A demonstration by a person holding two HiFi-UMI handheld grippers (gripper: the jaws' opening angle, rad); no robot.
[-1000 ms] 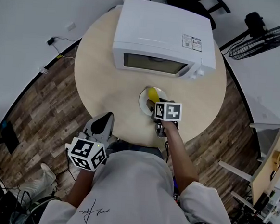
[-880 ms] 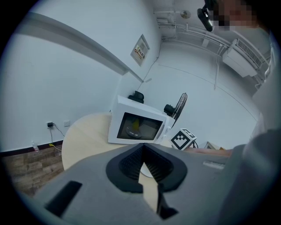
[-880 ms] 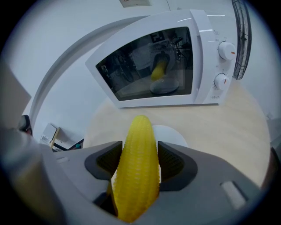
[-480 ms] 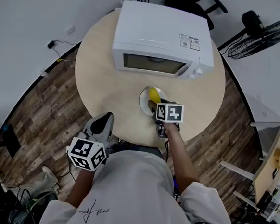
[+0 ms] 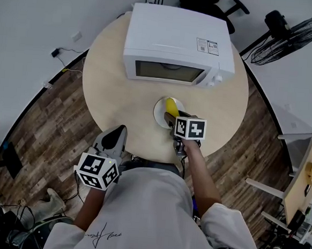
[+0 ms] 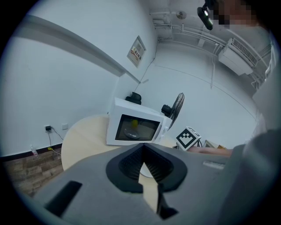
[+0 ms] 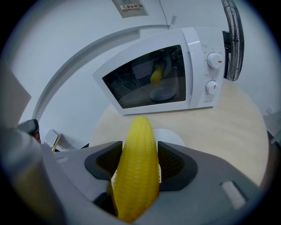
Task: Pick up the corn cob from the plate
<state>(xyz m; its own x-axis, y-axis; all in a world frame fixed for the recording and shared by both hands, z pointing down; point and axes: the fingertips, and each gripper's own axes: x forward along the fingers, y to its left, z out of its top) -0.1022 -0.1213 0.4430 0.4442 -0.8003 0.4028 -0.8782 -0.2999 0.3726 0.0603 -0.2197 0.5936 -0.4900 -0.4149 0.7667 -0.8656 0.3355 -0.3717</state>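
Slip risk: right hand-held gripper (image 7: 137,165) is clenched on the corn cob (image 7: 139,145) over the plate (image 5: 158,113) at the microwave's (image 5: 176,34) 6 o'clock, and the tapered, rounded cob may pivot or slide out on lifting.

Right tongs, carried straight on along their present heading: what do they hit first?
Probably the microwave door, dead ahead past the plate. The corn cob clamped in the right tongs juts forward, so its tip would touch first. Depth is hard to judge.

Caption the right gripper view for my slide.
Right tool clamps the yellow corn cob, white plate just past it and the microwave beyond.
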